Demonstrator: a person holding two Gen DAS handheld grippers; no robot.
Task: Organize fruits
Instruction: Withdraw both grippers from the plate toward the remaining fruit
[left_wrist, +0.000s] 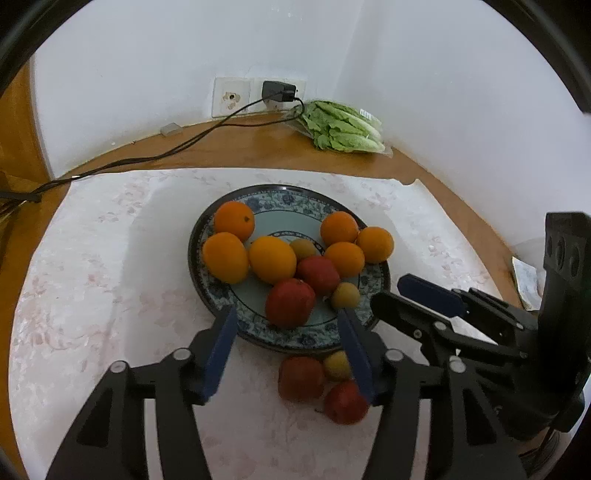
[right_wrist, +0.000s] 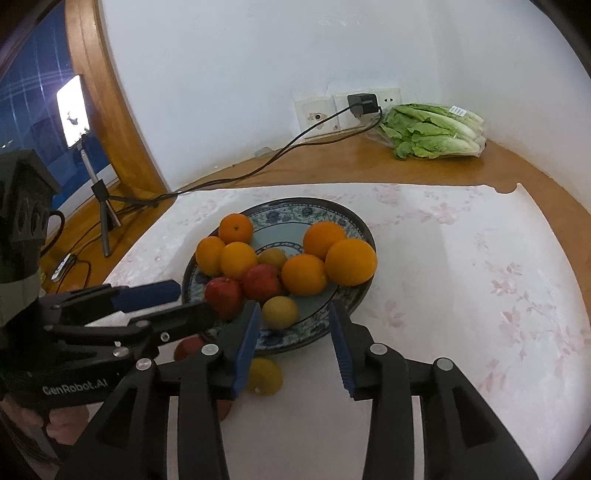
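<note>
Currently listed, by size. Worktop (left_wrist: 92, 258): cloth-covered. Plate (left_wrist: 295, 195): crowded with oranges (left_wrist: 271, 258), two red fruits and small yellow ones; another could roll off its rim. Loose fruit (left_wrist: 301, 376): three pieces on the cloth just beside the plate, easily nudged. Left tongs (left_wrist: 288, 350): released, empty. Right tongs (right_wrist: 293, 347): released, empty; both sit close enough to collide.

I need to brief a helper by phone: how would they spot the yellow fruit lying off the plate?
Find the blue-patterned plate on the white cloth. Just off its near rim lie three fruits; two are red, and the small yellow fruit between them is the one.
</note>
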